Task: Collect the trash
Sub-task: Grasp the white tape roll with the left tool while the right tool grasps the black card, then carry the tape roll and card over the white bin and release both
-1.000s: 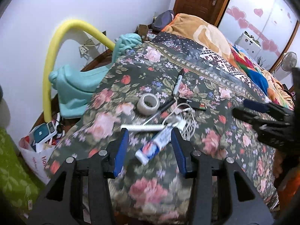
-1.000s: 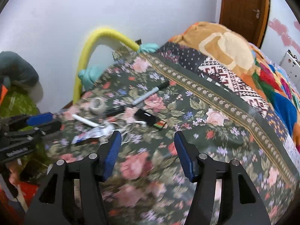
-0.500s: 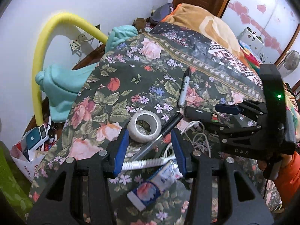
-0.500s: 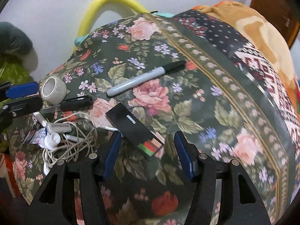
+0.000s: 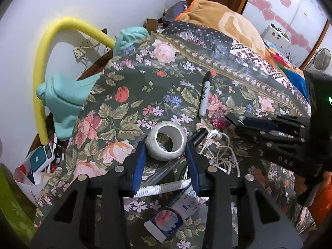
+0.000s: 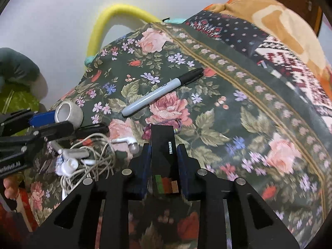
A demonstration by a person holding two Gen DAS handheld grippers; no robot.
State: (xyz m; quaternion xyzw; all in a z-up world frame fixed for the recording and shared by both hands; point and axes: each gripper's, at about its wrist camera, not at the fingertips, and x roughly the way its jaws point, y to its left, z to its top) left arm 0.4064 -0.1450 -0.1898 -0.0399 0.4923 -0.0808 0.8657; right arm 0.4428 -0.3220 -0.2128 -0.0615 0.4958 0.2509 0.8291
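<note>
Your left gripper [image 5: 165,158] straddles the tape roll [image 5: 165,141] at frame centre, pads wide and just beside it, floral bedspread [image 5: 128,114] bare toward the upper left. Your right gripper [image 6: 162,167] pinches the black card [image 6: 164,155] reading "TRAINER", low centre; a marker [image 6: 160,92] lies above.

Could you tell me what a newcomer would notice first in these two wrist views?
Probably the floral bedspread littered with small items. The right gripper has its fingers against the sides of a black card marked TRAINER, and the left gripper straddles a white tape roll. A grey marker lies further up the bed.
</note>
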